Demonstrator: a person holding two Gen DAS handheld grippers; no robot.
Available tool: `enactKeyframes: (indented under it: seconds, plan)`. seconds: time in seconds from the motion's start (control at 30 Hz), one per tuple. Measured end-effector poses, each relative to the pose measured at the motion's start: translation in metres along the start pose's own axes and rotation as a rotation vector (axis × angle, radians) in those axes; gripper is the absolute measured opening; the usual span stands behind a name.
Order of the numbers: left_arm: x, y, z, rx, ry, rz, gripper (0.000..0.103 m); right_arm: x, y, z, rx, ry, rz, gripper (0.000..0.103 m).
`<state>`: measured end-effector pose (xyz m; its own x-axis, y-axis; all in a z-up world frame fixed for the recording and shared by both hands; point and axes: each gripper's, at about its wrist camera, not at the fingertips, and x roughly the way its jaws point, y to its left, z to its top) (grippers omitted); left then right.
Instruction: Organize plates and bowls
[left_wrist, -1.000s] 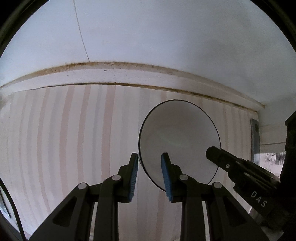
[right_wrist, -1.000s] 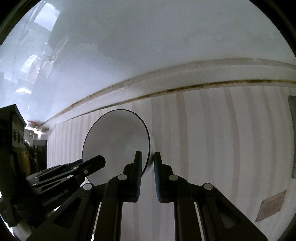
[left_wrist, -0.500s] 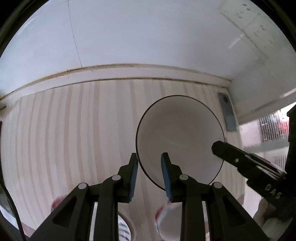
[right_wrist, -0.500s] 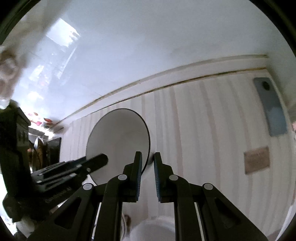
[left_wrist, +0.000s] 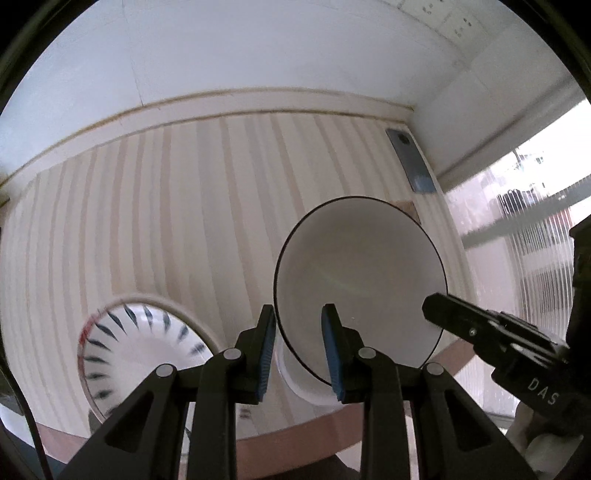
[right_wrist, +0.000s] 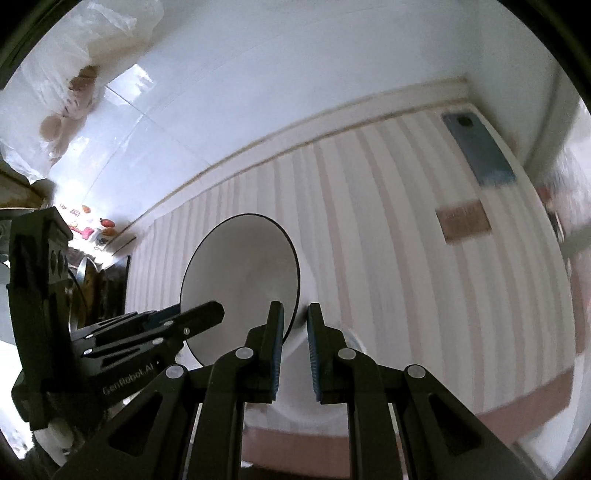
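White with dark dashes round its rim and a red mark on one edge, the patterned plate (left_wrist: 142, 354) lies at your far left on the striped bench (left_wrist: 177, 229), low in the left wrist view and partly behind your left tool's arm. Just to its right, your left hand-held gripper (left_wrist: 298, 345) has its blue pads (left_wrist: 266, 349) set at a middling gap with the near left rim of the white bowl (left_wrist: 360, 280) between them; the left pad sits just outside the wall and the right pad inside, and you cannot tell from this view whether they press on it. You hold the bowl tilted, its thin dark rim and pale inside turned toward the camera, raised above the bench. Beneath its lower edge a second white dish (left_wrist: 303, 384) shows on the bench, mostly hidden.

Further right, your right hand-held gripper (right_wrist: 295, 345) is narrowed onto the opposite rim of the same bowl (right_wrist: 240, 280), one pad inside the wall and one outside. Beyond the bowl to the right, a brown card (right_wrist: 463, 220) lies flat on the bench, and a grey-blue phone (right_wrist: 478, 153) lies past it, near the back right corner by the wall.
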<state>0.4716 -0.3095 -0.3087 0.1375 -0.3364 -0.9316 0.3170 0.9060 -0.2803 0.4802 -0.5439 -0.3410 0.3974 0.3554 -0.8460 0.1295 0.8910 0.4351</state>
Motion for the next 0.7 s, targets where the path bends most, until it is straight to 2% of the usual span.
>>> enactKeyframes:
  seconds: [0.27,0.7]
  plan:
    - [0.018,-0.010,-0.024,0.032,0.049,0.014,0.023,0.006,-0.024,-0.048,0.068,0.043,-0.001,0.014]
    - [0.049,-0.006,-0.044,0.026,0.095,0.052,0.023,0.033,-0.037,-0.065,0.071,0.093,-0.020,0.014]
